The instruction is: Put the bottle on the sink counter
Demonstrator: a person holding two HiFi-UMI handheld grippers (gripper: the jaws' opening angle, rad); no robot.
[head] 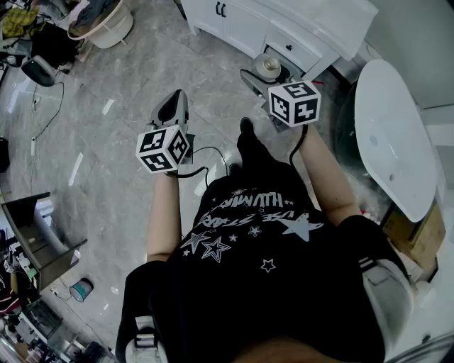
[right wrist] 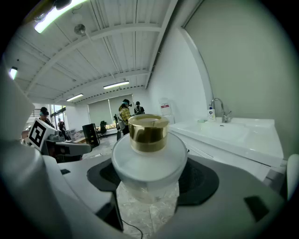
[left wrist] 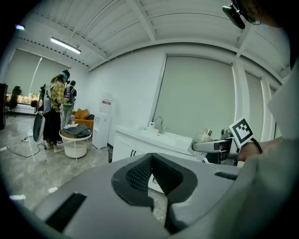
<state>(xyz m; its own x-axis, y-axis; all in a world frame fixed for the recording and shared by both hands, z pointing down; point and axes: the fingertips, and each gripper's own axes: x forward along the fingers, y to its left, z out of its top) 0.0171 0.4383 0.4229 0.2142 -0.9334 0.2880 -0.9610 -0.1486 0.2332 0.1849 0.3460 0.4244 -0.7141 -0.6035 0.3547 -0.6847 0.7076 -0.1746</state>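
While the person stands on the grey marble floor (head: 128,92) in front of the white desk (head: 305,21) with its sink, the right gripper (head: 264,74) carries the bottle (head: 268,66) in the air, near the desk's front corner and not set on it. In the right gripper view the bottle (right wrist: 148,154) stands upright between the fingers (right wrist: 205,182). Its frosted white shoulder fills the gap from one dark pad to the other, and its gold cap (right wrist: 148,132) rises above them. The fingers are spread wide and clamped on the bottle's body, one on each side. Floor tiles show through the clear lower part of the bottle. To the right of the bottle the desk (right wrist: 243,140) runs away from the camera, with a faucet (right wrist: 218,108) at its back edge. The left gripper (head: 172,106) is held apart, at the person's left, over bare floor. In its own view the fingers (left wrist: 140,175) lie together with nothing between them. That view also shows the bottle (left wrist: 204,137) in the right gripper (left wrist: 215,147), beside the end of the desk (left wrist: 163,137). Behind, people (left wrist: 58,100) stand by a round white basket (left wrist: 75,140).
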